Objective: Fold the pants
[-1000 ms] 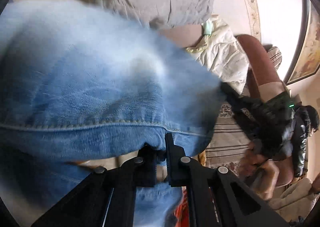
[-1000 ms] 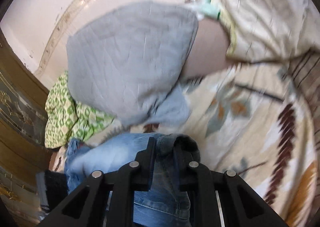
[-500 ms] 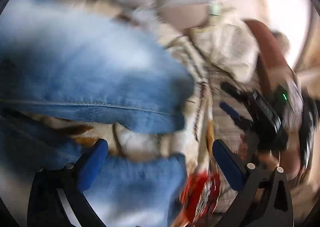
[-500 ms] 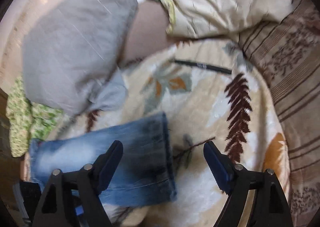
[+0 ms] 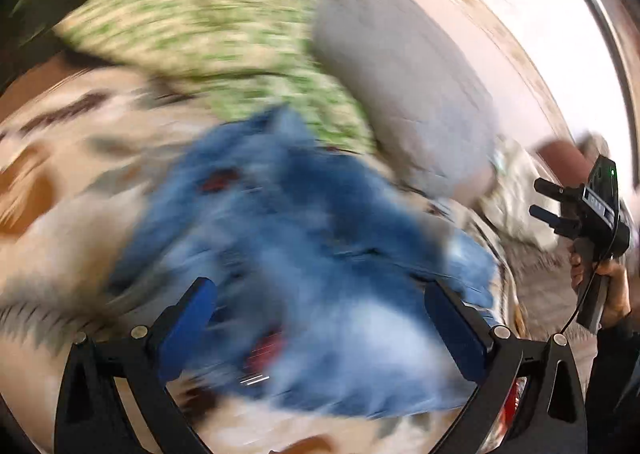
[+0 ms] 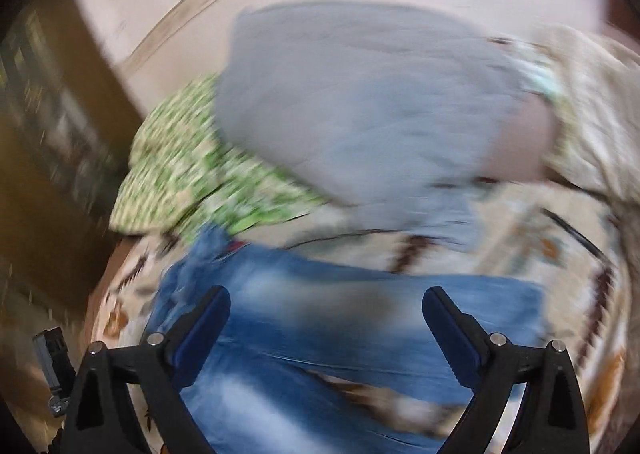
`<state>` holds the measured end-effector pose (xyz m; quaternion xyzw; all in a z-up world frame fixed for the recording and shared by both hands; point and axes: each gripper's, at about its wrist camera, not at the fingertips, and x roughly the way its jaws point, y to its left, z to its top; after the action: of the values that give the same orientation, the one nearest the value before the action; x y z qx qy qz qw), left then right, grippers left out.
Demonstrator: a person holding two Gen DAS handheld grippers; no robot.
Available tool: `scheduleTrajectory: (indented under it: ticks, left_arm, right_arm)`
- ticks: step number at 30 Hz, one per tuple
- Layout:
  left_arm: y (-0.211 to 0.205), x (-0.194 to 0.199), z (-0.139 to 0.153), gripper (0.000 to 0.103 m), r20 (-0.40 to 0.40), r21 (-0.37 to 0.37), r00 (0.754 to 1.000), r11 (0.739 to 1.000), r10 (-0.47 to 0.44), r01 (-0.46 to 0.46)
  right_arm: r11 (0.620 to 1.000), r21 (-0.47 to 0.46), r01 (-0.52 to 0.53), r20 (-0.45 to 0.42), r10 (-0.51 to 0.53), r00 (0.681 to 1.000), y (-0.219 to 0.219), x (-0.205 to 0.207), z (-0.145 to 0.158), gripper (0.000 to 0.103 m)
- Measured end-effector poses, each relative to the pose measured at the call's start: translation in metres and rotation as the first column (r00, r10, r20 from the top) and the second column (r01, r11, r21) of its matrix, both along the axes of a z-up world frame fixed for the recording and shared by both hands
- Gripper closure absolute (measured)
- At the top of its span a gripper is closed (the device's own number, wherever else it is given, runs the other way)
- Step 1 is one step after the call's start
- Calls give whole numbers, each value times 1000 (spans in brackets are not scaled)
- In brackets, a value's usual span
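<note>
The left gripper [image 5: 320, 318] has its blue-padded fingers [image 5: 188, 326] spread wide, pinching nothing; the jeans [image 5: 312, 254] lie below and beyond them. The right gripper [image 6: 326, 330] has its fingers [image 6: 202, 334] spread too, the jaws opening, with nothing between the pads; the denim lies under them on the bed.

One pair of jeans lies on the patterned blanket [image 6: 560, 254], just in front of the grey pillow [image 6: 360, 102] and the green-patterned cloth [image 6: 192, 166]. In the right wrist view their long axis runs across the picture, from a bunched end near the green cloth at left to a squarer end at right. Whether that bunched end is the waist is too blurred to tell.

The left wrist view alone shows the right gripper from outside [image 5: 580, 214], at the right edge, held by a hand [image 5: 612, 286], to the right of the grey pillow [image 5: 404, 86]. It also shows reddish patches on the denim. The right wrist view alone shows a cream quilt [image 6: 592, 94] to the right of the pillow, a dark wooden panel [image 6: 52, 154] left of the green cloth, and a dark device [image 6: 54, 358] at the lower left edge.

One grey pillow, one green cloth [image 5: 208, 34] and two grippers are in view. Both views are motion-blurred.
</note>
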<state>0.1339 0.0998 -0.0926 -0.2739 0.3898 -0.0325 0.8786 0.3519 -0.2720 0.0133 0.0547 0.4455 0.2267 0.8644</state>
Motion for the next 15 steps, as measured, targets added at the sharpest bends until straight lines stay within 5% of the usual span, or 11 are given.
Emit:
scheduleTrajectory:
  ticks: [7,15]
  left_arm:
    - [46,-44,-59,0,16,-89,996,992,93,-91]
    - [55,-19,-78,0,42,-69,986,985,159,-156]
  right_arm:
    - [957,-184,-223,-41,219,975,194,27,-36,5]
    - [908,-294,-298,-90,284,954,316,65,-91,5]
